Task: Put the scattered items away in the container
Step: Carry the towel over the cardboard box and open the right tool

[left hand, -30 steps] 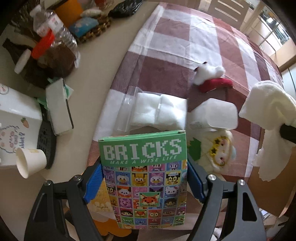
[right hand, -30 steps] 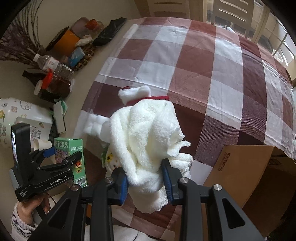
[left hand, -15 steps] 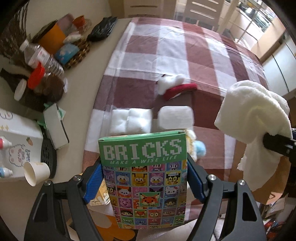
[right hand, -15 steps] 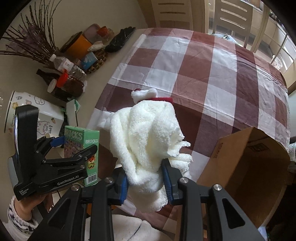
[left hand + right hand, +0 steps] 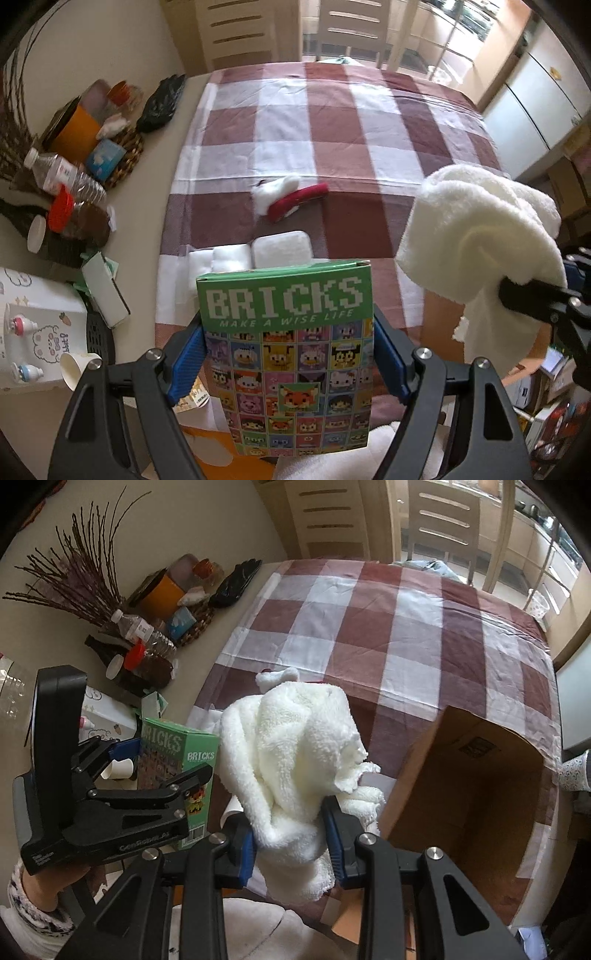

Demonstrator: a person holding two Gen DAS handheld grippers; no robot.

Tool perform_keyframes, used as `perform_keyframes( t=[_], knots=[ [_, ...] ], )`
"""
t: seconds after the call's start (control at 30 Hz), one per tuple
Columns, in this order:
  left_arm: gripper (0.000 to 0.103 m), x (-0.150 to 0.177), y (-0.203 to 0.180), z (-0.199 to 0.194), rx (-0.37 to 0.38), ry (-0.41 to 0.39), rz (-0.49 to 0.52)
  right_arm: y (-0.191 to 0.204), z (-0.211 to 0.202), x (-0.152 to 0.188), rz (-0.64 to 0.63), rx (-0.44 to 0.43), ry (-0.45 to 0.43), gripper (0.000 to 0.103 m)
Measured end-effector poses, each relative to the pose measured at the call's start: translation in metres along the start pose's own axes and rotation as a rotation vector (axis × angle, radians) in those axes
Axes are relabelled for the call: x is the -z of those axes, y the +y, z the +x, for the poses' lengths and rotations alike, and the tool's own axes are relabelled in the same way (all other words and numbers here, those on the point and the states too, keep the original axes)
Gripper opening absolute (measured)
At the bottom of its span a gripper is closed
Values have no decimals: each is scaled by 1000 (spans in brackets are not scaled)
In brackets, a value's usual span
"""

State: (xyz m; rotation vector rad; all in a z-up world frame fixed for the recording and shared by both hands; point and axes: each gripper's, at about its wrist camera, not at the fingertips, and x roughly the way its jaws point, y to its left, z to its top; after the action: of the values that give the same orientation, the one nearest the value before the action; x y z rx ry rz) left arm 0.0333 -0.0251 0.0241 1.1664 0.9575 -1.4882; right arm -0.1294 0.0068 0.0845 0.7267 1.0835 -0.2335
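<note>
Your left hand-held gripper [image 5: 288,354] is clamped on the BRICKS box [image 5: 291,354]: a green carton, upright, with white block lettering on its top band and a grid of small cartoon-face tiles below. The blue pads [image 5: 186,363] press on both of its side faces. The box hangs above the near edge of the worktop [image 5: 159,147].

Your right hand-held gripper [image 5: 291,843] is clenched on a white towel [image 5: 291,757]. The towel is fluffy terry cloth, bunched into a rounded mass above the pads, with a loose tail hanging below them. It is held in the air, just beside the cardboard box [image 5: 476,794].

The cardboard box is plain brown with a printed label on an inner wall. It stands open at the near right of the checked cloth [image 5: 332,129]. Its visible interior shows bare cardboard; the bottom is partly hidden.

On the cloth lie a red-and-white plush item [image 5: 290,197] and, nearer you, white pads in clear wrap [image 5: 258,254], touching one another.

At the far left, a woven basket [image 5: 199,624] holds an orange container [image 5: 162,596] and a small blue pack [image 5: 181,622].
</note>
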Motion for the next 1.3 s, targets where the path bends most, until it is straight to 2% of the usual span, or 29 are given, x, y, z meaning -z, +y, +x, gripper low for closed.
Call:
perform_keyframes(
  t=[0.37, 0.7, 0.87, 1.07, 1.3],
  knots=[
    [81, 2, -67, -41, 122, -27, 145, -34, -48, 25, 64, -16, -65, 32],
    [79, -7, -123, -49, 201, -57, 243, -68, -81, 45, 75, 80, -139, 32],
    [79, -19, -148, -55, 249, -75, 276, -95, -86, 54, 130, 84, -150, 32],
    [79, -26, -187, -54, 267, -69, 361, -126, -93, 64, 200, 91, -163, 32],
    [79, -23, -224, -44, 250, -56, 442, -157, -78, 77, 264, 98, -116, 32]
  ],
)
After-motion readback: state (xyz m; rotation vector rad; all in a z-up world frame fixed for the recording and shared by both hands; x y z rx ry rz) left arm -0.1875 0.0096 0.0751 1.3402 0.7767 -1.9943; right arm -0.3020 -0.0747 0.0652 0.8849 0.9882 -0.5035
